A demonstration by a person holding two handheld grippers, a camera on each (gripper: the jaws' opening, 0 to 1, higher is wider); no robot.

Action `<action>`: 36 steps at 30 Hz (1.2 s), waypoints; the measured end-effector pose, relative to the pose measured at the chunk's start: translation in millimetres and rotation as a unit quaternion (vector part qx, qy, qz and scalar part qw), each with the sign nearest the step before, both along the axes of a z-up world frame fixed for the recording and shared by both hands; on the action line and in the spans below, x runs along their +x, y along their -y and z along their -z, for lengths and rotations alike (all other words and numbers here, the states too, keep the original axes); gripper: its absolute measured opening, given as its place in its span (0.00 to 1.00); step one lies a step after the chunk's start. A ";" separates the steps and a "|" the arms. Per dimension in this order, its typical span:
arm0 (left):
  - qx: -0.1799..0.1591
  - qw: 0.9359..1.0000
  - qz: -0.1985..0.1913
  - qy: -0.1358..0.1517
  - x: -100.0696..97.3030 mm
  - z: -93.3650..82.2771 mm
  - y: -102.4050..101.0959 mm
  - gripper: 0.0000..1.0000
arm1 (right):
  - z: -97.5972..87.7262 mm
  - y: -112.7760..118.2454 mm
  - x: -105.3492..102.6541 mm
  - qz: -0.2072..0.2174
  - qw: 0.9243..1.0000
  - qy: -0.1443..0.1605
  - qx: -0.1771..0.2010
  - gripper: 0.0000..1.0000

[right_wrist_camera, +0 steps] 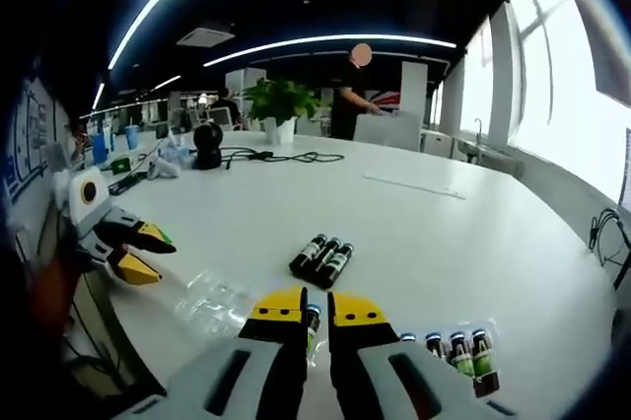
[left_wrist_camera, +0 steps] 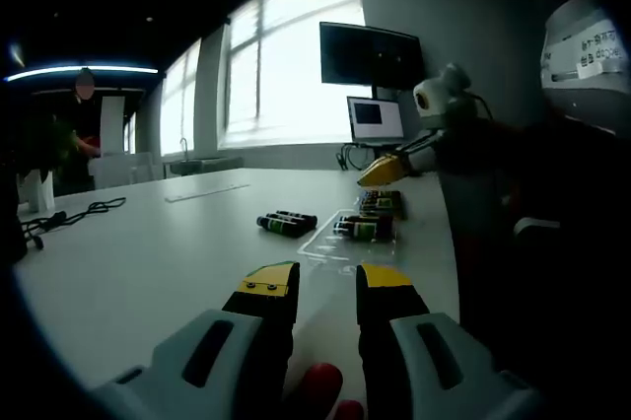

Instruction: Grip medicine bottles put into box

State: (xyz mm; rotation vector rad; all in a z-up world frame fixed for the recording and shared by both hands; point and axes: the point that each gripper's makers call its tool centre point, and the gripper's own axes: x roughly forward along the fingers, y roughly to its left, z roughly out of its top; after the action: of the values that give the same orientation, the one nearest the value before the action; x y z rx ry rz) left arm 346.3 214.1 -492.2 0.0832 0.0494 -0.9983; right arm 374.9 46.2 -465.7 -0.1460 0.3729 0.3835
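In the right gripper view, the right gripper rises from the lower middle of the frame with its yellow-tipped jaws close together around a small dark bottle, whose pale cap shows in the narrow gap; I judge it is clamped on this bottle, probably to carry it toward the box. Just above it, in the centre of the frame, three loose bottles lie side by side on the white table, touching each other, so they are easy to take one by one. At the lower right of the frame, a row of bottles with green labels lies in a clear box made of thin transparent plastic with a shiny wrinkled look. A second clear tray is at the lower left, near the left gripper, which comes in from the left edge. In the left gripper view, the left gripper stands at the bottom with its jaws apart and nothing between them, I think waiting for its turn. In the middle of that frame lie the loose bottles, and to the right of them the clear box with bottles inside. The bottles are small cylinders, dark and glossy; the table is smooth and matte.
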 end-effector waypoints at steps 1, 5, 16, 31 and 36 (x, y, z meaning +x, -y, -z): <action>0.000 1.000 0.000 0.000 0.1 0.0 0.0 0.17 | -0.7 0.3 1.7 0.000 1.000 0.000 0.000 0.04; 0.000 1.000 0.000 0.000 0.3 0.0 -0.2 0.17 | -4.5 -0.2 9.4 0.001 1.000 0.003 -0.007 0.05; 0.000 1.000 0.000 0.000 0.1 -0.1 -0.4 0.17 | -3.6 -3.5 37.4 0.005 1.000 -0.010 -0.028 0.07; -0.001 1.000 0.001 0.000 0.0 -0.5 -0.3 0.17 | 13.2 -3.9 67.9 -0.005 0.998 -0.046 -0.053 0.07; -0.002 1.000 0.002 0.000 -0.2 -1.0 0.0 0.17 | 24.8 -5.1 78.8 -0.009 0.996 -0.065 -0.062 0.07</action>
State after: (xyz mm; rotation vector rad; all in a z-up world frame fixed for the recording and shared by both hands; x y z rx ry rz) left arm 346.1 214.1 -491.3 0.0805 0.0466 -1.0020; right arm 453.7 51.3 -490.5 -0.2476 0.5239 0.3894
